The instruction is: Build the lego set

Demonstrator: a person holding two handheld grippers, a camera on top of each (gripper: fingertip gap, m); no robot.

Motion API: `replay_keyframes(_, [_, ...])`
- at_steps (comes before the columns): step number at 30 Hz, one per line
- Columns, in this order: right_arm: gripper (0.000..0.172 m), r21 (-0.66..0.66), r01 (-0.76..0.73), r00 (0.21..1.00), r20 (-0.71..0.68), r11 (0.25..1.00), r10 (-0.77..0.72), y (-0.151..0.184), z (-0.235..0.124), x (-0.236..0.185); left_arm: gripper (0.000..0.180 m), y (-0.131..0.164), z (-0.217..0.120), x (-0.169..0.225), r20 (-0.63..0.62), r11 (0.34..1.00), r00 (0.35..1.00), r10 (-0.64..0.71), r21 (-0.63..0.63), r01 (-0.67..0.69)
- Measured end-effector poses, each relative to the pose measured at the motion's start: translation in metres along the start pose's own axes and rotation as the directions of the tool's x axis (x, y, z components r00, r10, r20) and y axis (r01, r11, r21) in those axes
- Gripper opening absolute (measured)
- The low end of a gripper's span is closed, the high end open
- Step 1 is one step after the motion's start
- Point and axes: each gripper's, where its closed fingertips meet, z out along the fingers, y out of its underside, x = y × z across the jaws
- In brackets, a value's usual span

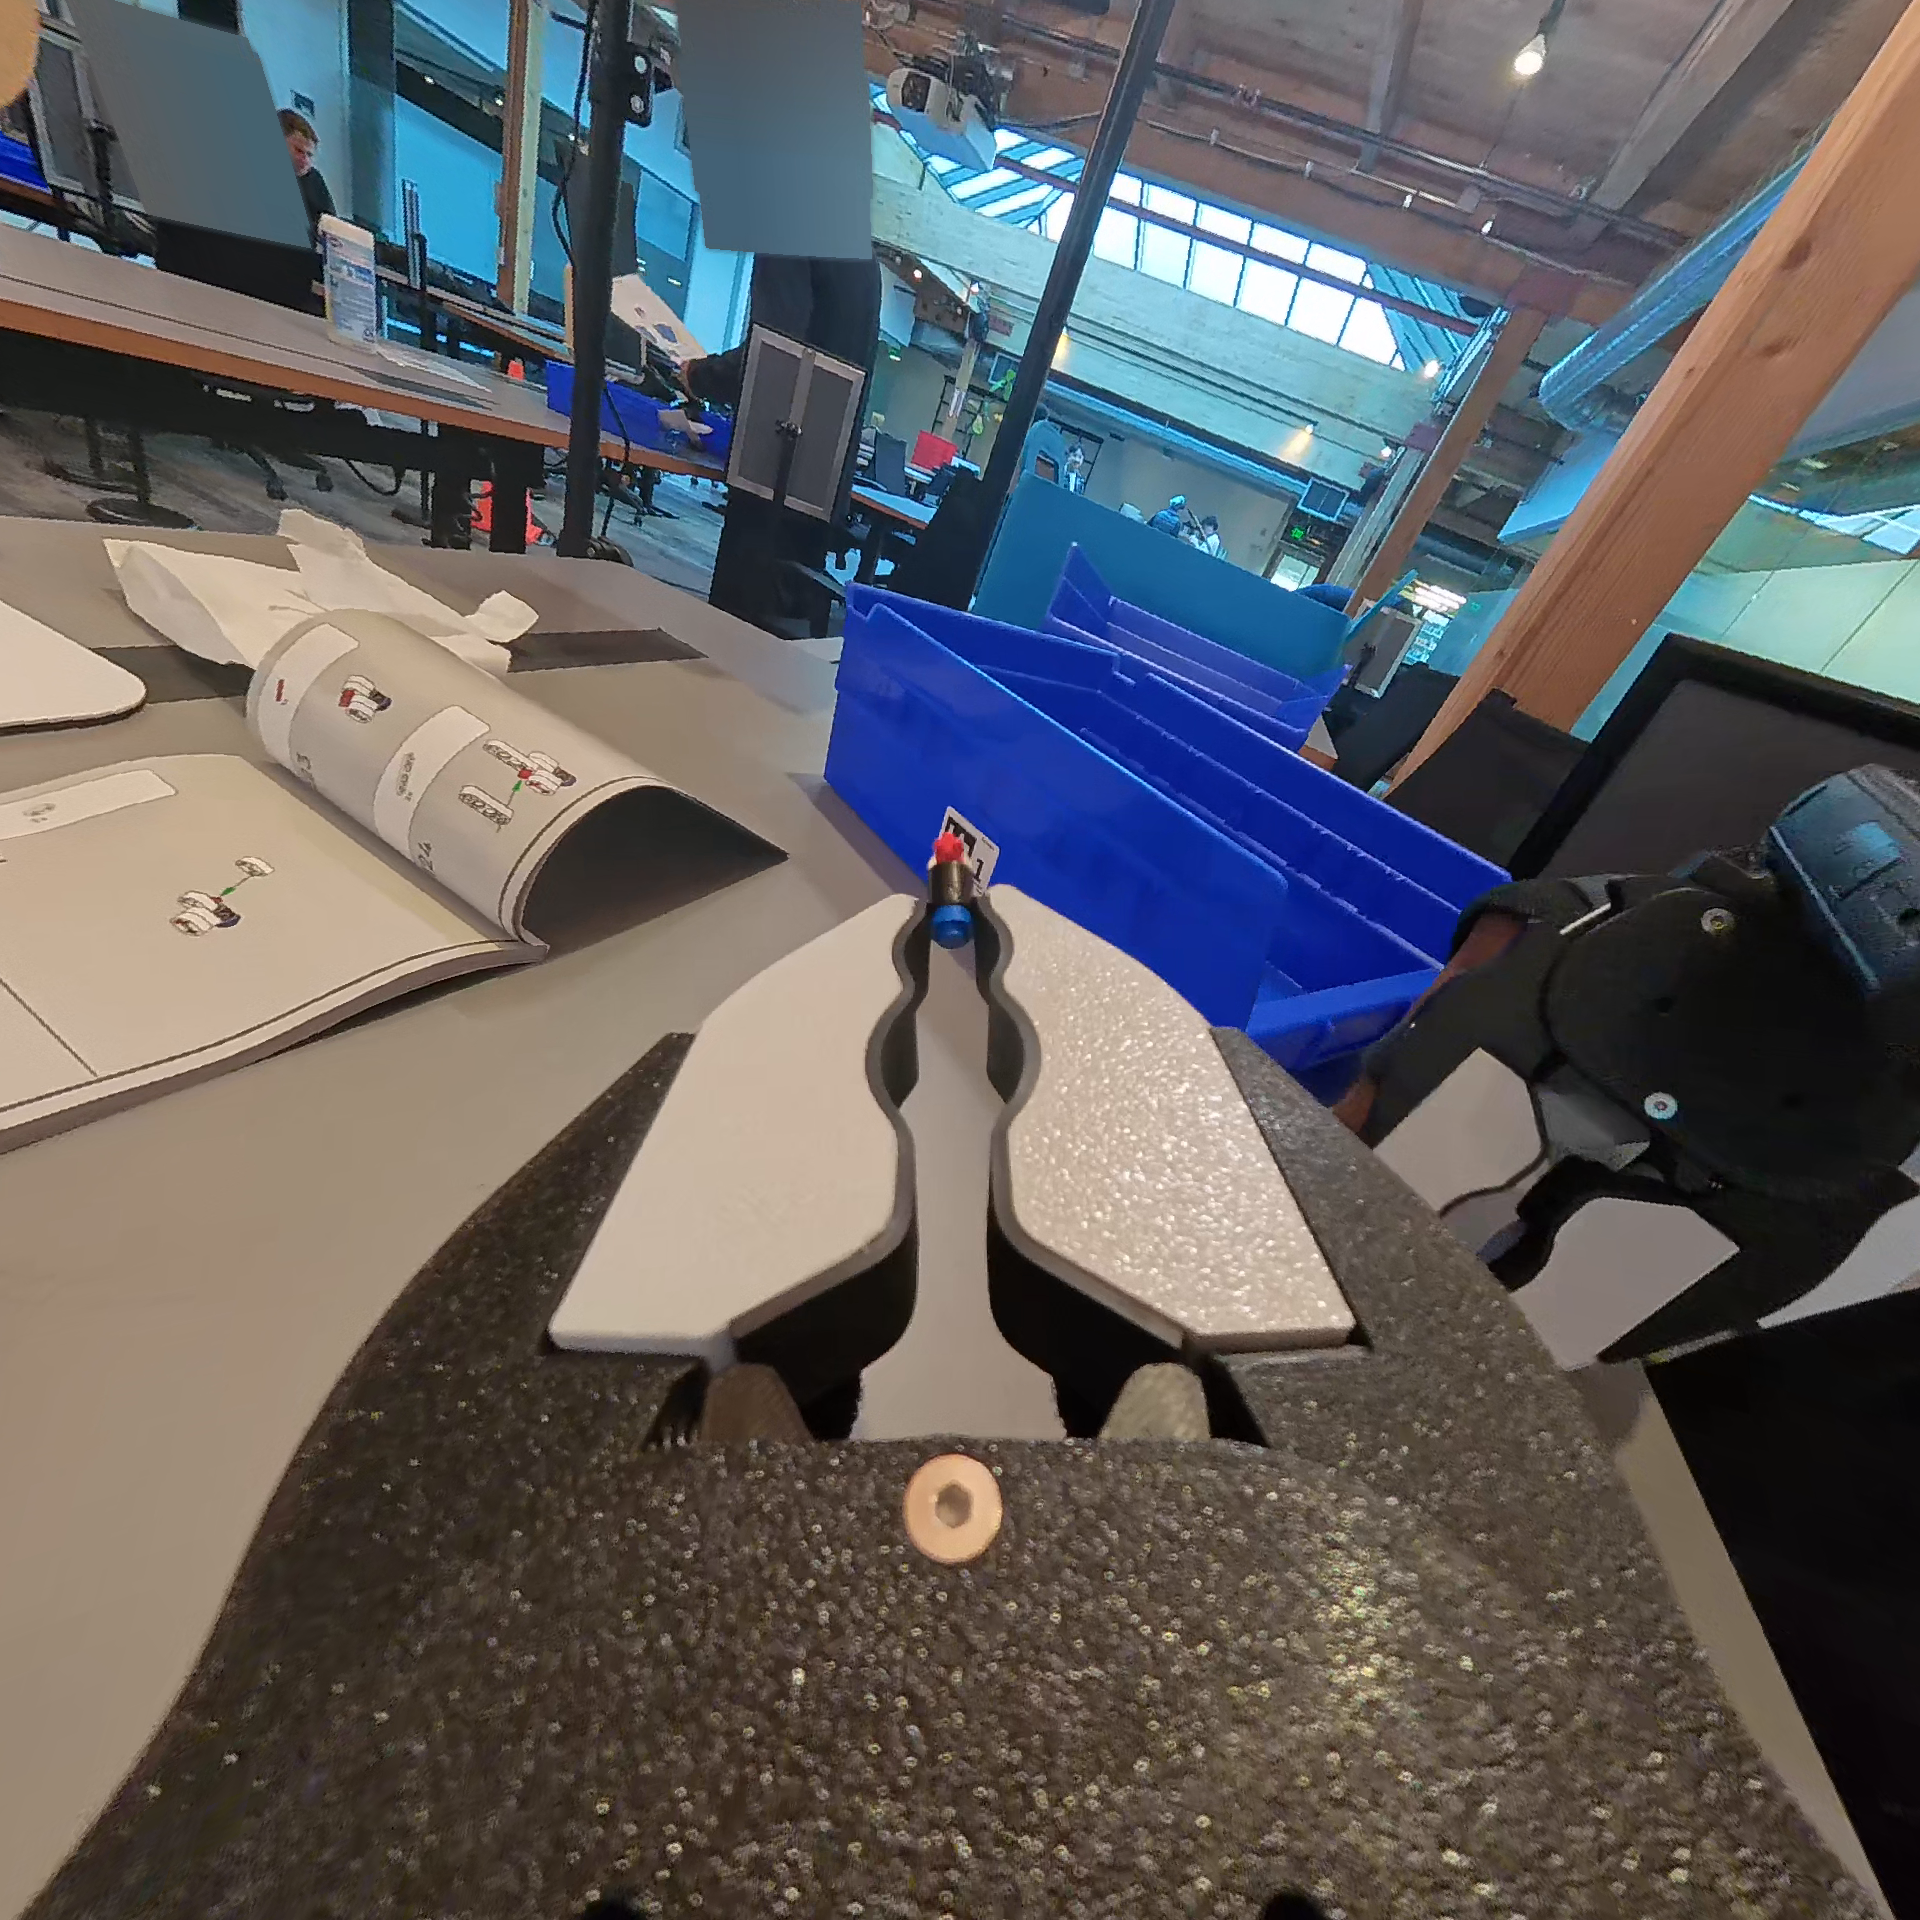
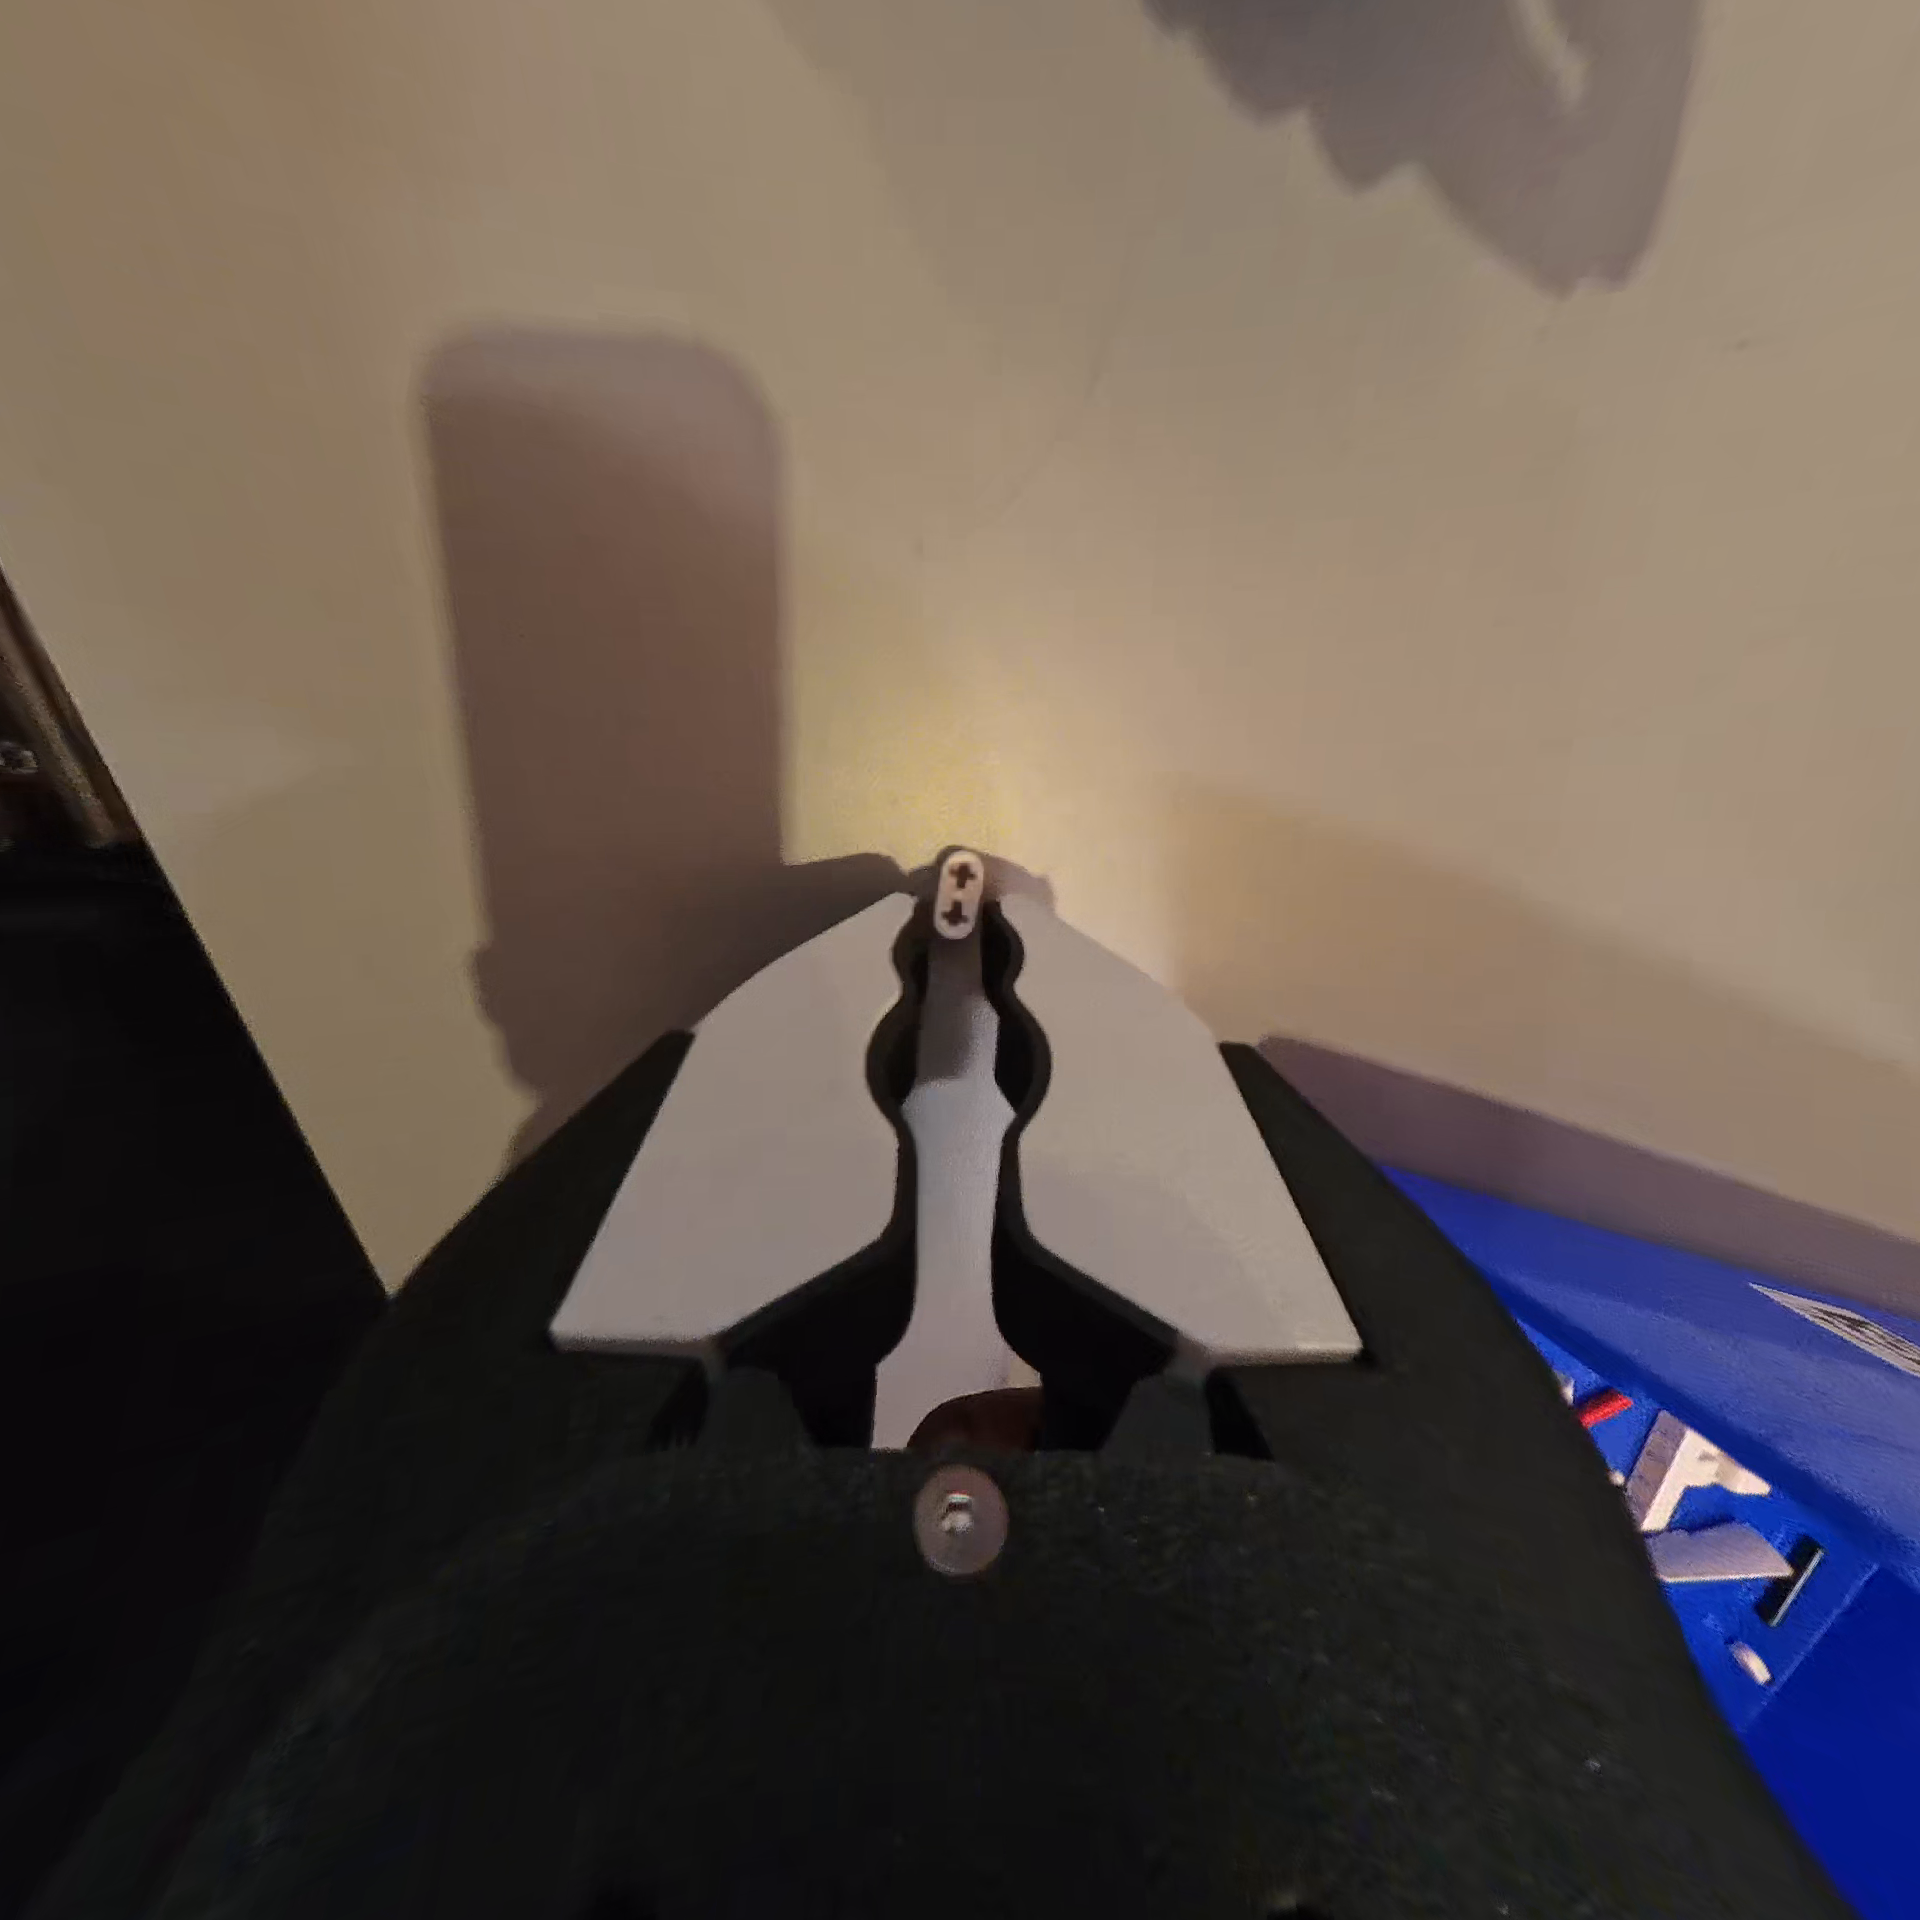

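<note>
Grey worktable (image 1: 312, 1247), blue bins (image 1: 1091, 831) just right of left tongs (image 1: 951, 914) pinching blue-black-red pin assembly (image 1: 948, 894); right tongs (image 2: 956, 899) pinching small white two-hole connector (image 2: 956, 896). Best aligned squarely, grips firm.

Left gripper (image 1: 951, 914): speckled black body, pale grey textured finger (image 1: 1143, 1143) plates with wavy black inner edges, one round metal screw (image 1: 952, 1508). Right gripper (image 2: 954, 904): same build, apparently darker in shadow.

Right gripper (image 2: 956, 914): fingertips closed on a small white two-hole link piece (image 2: 955, 894), over a pale tabletop (image 2: 1247, 520). Blue bin (image 2: 1662, 1403) at lower right.
</note>
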Motion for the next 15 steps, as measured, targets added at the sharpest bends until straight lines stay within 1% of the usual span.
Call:
replay_keyframes(1, [0.017, 0.003, 0.002, 1.0, 0.008, 1.0, -0.002, 0.0, -0.003, 0.0, 0.008, 0.0, 0.0, 0.0, -0.002, 1.0, 1.0, -0.003, 0.0, 0.003])
replay_keyframes(3, [0.019, 0.02, 0.0, 0.999, 0.04, 1.0, 0.0, 0.003, -0.017, 0.0, 0.008, 0.002, 0.001, 0.0, -0.006, 1.0, 1.0, -0.006, -0.013, 0.006])
replay_keyframes(5, [0.022, 0.036, -0.023, 0.997, 0.081, 0.999, 0.02, 0.01, -0.04, 0.006, 0.008, 0.002, 0.002, 0.001, -0.007, 1.0, 1.0, 0.003, -0.017, -0.003])
replay_keyframes(7, [0.025, 0.005, -0.036, 0.991, 0.132, 0.999, 0.035, 0.03, -0.07, 0.016, 0.008, 0.003, 0.002, 0.002, -0.009, 1.0, 1.0, 0.007, -0.021, -0.007])
replay_keyframes(8, [0.026, -0.038, -0.028, 0.989, 0.143, 0.999, 0.033, 0.046, -0.085, 0.025, 0.008, 0.003, 0.002, 0.002, -0.01, 1.0, 1.0, 0.006, -0.023, -0.006])
replay_keyframes(10, [0.026, -0.154, 0.003, 0.998, 0.066, 0.988, 0.008, 0.086, -0.108, 0.061, 0.008, 0.004, 0.003, 0.001, -0.01, 1.0, 1.0, 0.001, -0.028, -0.002])
replay_keyframes(12, [0.023, -0.335, 0.01, 1.0, 0.025, 0.942, -0.002, 0.137, -0.119, 0.1, 0.008, 0.005, 0.004, 0.001, -0.01, 0.999, 1.0, 0.003, -0.033, -0.004])
replay_keyframes(13, [0.021, -0.422, 0.013, 0.999, 0.038, 0.906, 0.004, 0.162, -0.12, 0.114, 0.008, 0.005, 0.004, 0.002, -0.01, 0.999, 1.0, 0.007, -0.035, -0.007])
replay_keyframes(15, [0.02, -0.554, 0.039, 0.992, 0.123, 0.831, 0.035, 0.202, -0.115, 0.131, 0.008, 0.006, 0.004, 0.002, -0.009, 0.999, 1.0, 0.014, -0.039, -0.015])
